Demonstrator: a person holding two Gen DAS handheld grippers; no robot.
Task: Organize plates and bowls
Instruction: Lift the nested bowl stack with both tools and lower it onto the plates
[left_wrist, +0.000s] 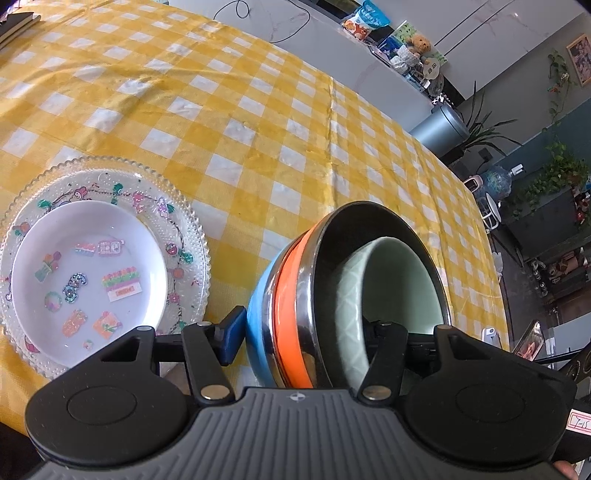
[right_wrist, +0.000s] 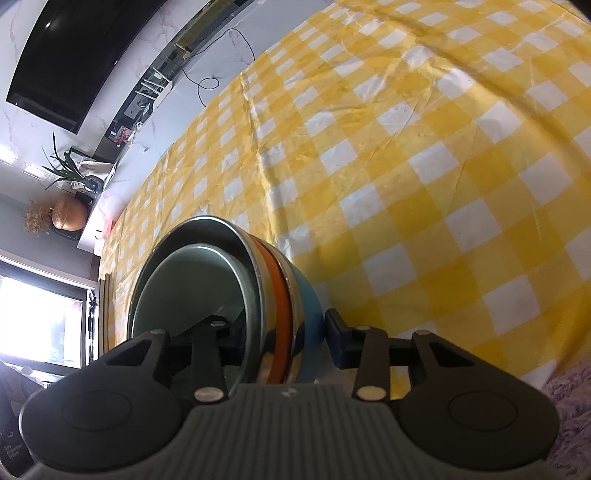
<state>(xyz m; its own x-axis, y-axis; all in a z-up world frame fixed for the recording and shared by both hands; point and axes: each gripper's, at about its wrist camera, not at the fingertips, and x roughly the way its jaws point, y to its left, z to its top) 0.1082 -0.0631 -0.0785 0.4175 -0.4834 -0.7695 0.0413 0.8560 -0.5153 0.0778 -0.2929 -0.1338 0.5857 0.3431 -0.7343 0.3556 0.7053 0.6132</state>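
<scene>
On the desk (left_wrist: 258, 110) with its yellow checked cloth, a white plate (left_wrist: 88, 266) sits stacked inside a clear glass plate (left_wrist: 192, 236), while a nest of bowls (left_wrist: 295, 295) stands beside them. Both the left gripper (left_wrist: 306, 339) and the right gripper (right_wrist: 280, 332) straddle the nest's wall, jaws spread, pads seemingly not yet pressing. The bowl-stacking step looks nearly done; next comes either a firm pinch or a clean withdrawal.
</scene>
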